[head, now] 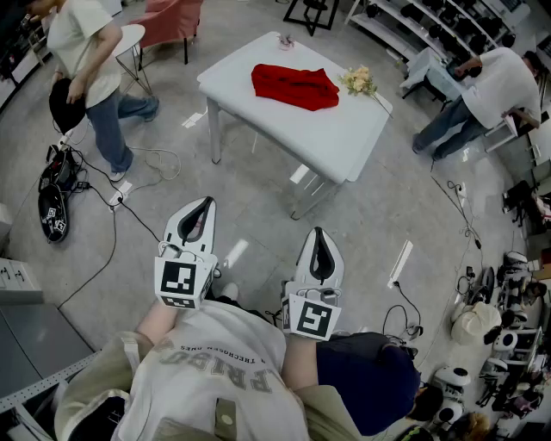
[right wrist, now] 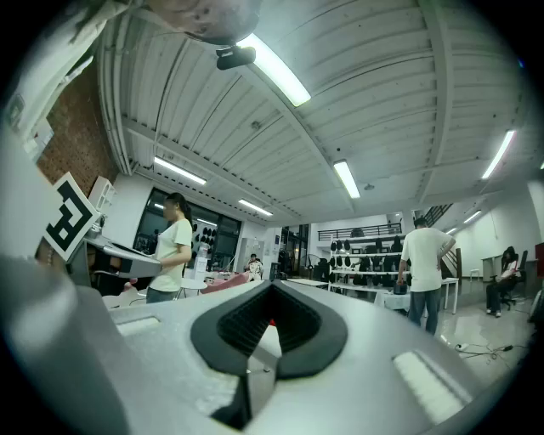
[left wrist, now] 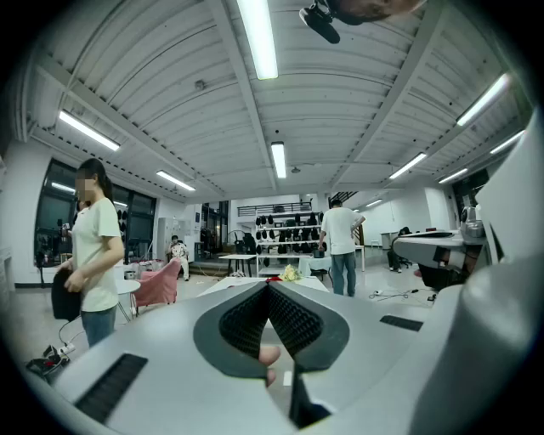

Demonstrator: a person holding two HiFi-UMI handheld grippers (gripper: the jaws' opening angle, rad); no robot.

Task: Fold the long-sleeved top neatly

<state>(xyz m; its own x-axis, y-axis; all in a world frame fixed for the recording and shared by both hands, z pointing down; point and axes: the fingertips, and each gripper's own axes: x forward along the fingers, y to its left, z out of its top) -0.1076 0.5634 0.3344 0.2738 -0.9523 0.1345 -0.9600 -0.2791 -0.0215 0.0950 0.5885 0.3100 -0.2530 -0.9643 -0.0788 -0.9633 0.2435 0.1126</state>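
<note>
A red long-sleeved top (head: 294, 86) lies bunched on a white table (head: 344, 138) far ahead of me. My left gripper (head: 204, 206) and right gripper (head: 318, 234) are held close to my body, well short of the table, both shut with nothing between the jaws. In the left gripper view the left gripper (left wrist: 269, 285) points about level across the room toward the distant table (left wrist: 246, 283). The right gripper (right wrist: 272, 286) in its own view shows closed tips, with a sliver of the red top (right wrist: 271, 323) visible past them.
A small bunch of flowers (head: 358, 82) lies on the table beside the top. One person (head: 90, 60) stands at the left near a round side table, another (head: 491, 90) bends at the right. Cables (head: 129, 194) run over the floor; a pink chair (head: 172, 21) stands behind.
</note>
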